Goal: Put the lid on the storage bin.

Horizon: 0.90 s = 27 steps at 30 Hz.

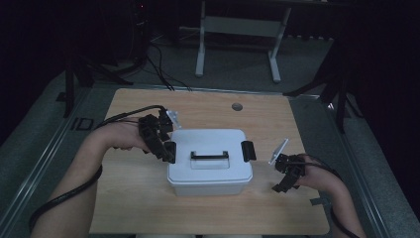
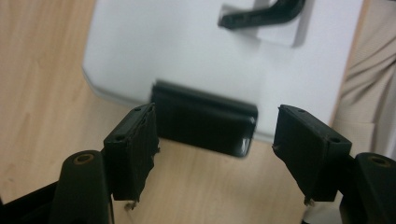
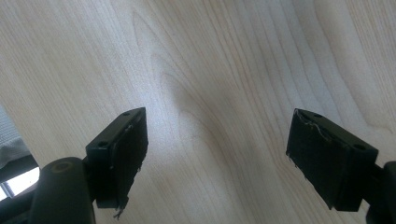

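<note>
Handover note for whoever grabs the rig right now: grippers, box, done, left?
Left gripper: open, jaws either side of the box's left latch, not pressing on it.
Right gripper: open, nothing between the jaws, over bare table right of the box.
White box: mid-table, lid on, handle lying flat, right latch looks closed.
Done: nothing visibly opened.
Left: probably release the left latch, then the right, then lift the lid.
</note>
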Each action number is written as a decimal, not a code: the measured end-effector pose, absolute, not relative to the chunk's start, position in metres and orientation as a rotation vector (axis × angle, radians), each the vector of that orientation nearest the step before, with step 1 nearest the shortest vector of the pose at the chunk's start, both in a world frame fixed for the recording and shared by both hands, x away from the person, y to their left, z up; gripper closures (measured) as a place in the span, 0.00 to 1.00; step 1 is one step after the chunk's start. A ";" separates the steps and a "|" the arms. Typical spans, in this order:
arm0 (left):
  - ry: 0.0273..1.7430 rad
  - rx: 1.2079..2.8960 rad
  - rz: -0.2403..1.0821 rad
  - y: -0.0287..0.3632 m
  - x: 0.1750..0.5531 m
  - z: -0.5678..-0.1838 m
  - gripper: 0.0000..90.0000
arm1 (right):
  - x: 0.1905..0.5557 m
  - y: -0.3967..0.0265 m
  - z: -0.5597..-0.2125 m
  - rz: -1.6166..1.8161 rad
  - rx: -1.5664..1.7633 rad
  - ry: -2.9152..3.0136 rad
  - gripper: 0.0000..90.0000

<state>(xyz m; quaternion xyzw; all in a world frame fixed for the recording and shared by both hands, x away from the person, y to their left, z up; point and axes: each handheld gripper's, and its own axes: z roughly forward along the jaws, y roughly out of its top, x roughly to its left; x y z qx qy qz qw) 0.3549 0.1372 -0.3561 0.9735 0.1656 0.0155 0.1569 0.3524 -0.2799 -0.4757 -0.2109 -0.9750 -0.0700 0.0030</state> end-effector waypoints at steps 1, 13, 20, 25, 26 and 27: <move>0.479 2.783 0.038 0.140 0.354 -0.357 0.34 | 0.353 -0.280 -0.476 -0.220 -0.660 -3.058 0.22; 0.542 2.733 0.047 0.174 0.343 -0.366 0.34 | 0.353 -0.277 -0.474 -0.221 -0.663 -3.060 0.22; 0.570 2.724 0.037 0.191 0.335 -0.374 0.34 | 0.352 -0.280 -0.474 -0.223 -0.669 -3.059 0.22; 0.594 2.701 0.051 0.205 0.327 -0.379 0.34 | 0.351 -0.282 -0.474 -0.232 -0.674 -3.061 0.22; 0.597 2.689 0.047 0.209 0.324 -0.380 0.34 | 0.351 -0.282 -0.474 -0.232 -0.680 -3.062 0.22; 0.609 2.680 0.046 0.214 0.321 -0.383 0.34 | 0.351 -0.283 -0.474 -0.232 -0.680 -3.063 0.22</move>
